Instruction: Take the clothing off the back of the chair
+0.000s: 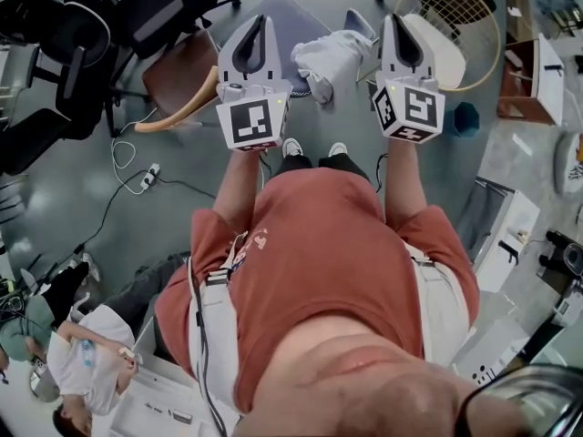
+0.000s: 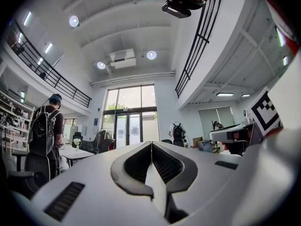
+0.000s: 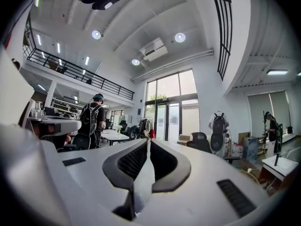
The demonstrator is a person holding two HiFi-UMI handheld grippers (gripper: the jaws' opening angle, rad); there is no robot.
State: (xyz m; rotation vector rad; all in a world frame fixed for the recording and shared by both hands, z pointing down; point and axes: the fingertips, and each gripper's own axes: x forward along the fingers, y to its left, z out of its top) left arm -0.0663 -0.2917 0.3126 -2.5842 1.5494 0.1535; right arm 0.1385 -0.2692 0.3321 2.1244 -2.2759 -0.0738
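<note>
In the head view a pale grey garment [image 1: 330,59] lies bunched over the near right edge of a grey-blue chair [image 1: 293,15], just beyond the person's shoes. Both grippers are held out level above it. My left gripper [image 1: 262,24] is to the garment's left and my right gripper [image 1: 402,22] to its right, neither touching it. In the left gripper view the jaws of the left gripper [image 2: 151,144] meet with nothing between them. The right gripper [image 3: 148,142] is also shut and empty. Neither gripper view shows the chair or the garment.
A brown wooden chair [image 1: 180,77] stands left of the grey one, with black office chairs [image 1: 56,48] further left. A round wire-backed chair [image 1: 460,24] is at the right, and a power strip [image 1: 148,177] lies on the floor. White boxes [image 1: 501,237] stand right. A person with a backpack [image 2: 44,131] stands ahead.
</note>
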